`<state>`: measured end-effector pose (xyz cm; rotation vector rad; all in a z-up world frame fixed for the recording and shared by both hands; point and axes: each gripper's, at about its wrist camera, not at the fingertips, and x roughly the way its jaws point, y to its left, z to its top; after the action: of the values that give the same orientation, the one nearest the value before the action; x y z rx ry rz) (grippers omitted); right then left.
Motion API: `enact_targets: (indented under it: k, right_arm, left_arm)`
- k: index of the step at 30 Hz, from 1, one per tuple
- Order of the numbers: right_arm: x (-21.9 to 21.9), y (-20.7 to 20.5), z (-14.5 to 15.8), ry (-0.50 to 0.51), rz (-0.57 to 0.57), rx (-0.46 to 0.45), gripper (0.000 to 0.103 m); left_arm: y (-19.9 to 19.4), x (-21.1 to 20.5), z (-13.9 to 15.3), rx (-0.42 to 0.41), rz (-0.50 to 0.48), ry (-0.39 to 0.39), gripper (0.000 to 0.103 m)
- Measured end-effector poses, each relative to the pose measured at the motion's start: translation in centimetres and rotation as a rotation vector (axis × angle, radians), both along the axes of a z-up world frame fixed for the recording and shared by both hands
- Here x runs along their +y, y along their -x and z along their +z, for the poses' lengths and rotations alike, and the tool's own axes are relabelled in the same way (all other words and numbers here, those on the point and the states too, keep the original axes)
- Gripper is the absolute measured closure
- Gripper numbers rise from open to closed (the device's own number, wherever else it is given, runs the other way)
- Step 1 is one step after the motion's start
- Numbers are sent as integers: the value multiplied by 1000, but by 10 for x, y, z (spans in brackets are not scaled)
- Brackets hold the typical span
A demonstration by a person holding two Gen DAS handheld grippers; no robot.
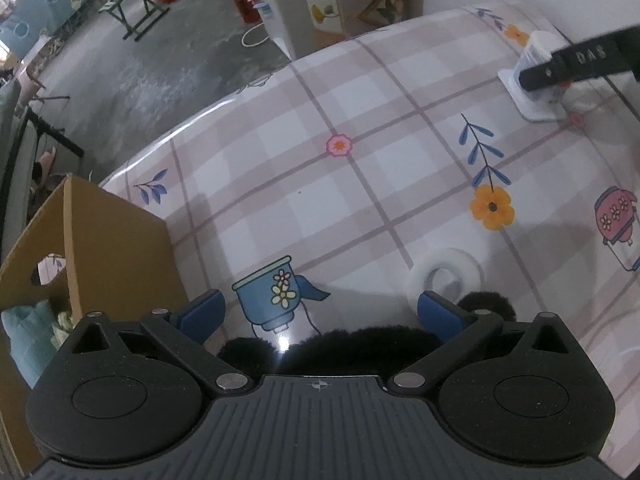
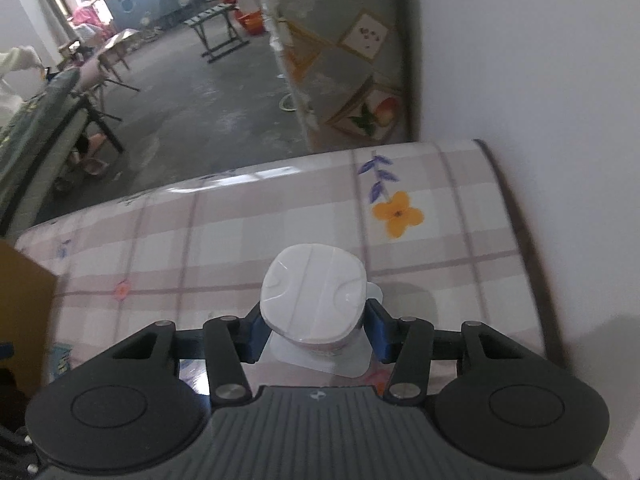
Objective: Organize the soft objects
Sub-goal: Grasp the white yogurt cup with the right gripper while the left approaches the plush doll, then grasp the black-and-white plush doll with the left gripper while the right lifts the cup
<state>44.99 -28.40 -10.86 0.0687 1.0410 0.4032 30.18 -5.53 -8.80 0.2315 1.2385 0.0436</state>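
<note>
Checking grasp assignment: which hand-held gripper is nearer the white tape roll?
Left. The left hand-held gripper stands open just short of the tape roll; the right hand-held gripper is far across the table.

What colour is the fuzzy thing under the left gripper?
Black. The fuzzy thing shows best in the left wrist view, below the open left gripper.

The table (image 1: 360, 184) wears a glossy cloth checked in pale pink, beige and white, printed with orange flowers, a small pink flower, blue leaf sprigs, a blue flowered cup and a pink pot. At its near edge lie a black fuzzy soft object (image 1: 360, 344) and a white foam ring (image 1: 444, 274). The brown cardboard box (image 1: 100, 248) stands at the left edge. The white plastic-wrapped pack (image 2: 314, 296) sits between blue pads (image 2: 376, 320) of the black right claw (image 2: 316, 330).
</note>
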Motion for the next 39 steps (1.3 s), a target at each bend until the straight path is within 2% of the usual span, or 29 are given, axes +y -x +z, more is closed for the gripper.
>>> enact_targets:
  k: [4,8,12,16,19,23,26,29,33,36,39]
  right_arm:
    - [1,12,5,-56,17,15,96]
    - [-5,32,14,-141,13,27,97]
    - [-11,61,20,-196,21,37,97]
    - [-21,96,18,-240,17,66,97]
    - [-40,122,9,-351,-23,119,97]
    - [-73,157,-7,-556,-102,174,97]
    - [-98,183,-28,-752,-178,220,97]
    - [-117,210,-50,-947,-225,260,97]
    - [-124,239,-62,-1144,-221,274,97]
    - [-119,256,-62,-1273,-173,285,97]
    - [-107,267,-61,-1349,-112,307,97]
  left_arm:
    - [-2,0,0,5,25,19,1]
    - [4,-4,9,-58,25,48,1]
    - [20,-4,27,-131,48,119,1]
    - [40,3,43,-166,87,225,1]
    - [61,4,56,-214,97,267,1]
    - [95,-9,72,-282,21,305,1]
    - [125,-27,76,-338,-79,294,0]
    - [153,-45,71,-360,-192,309,0]
    - [184,-66,63,-390,-340,308,1]
    - [208,-77,61,-460,-426,282,0]
    - [227,-82,63,-515,-484,293,0]
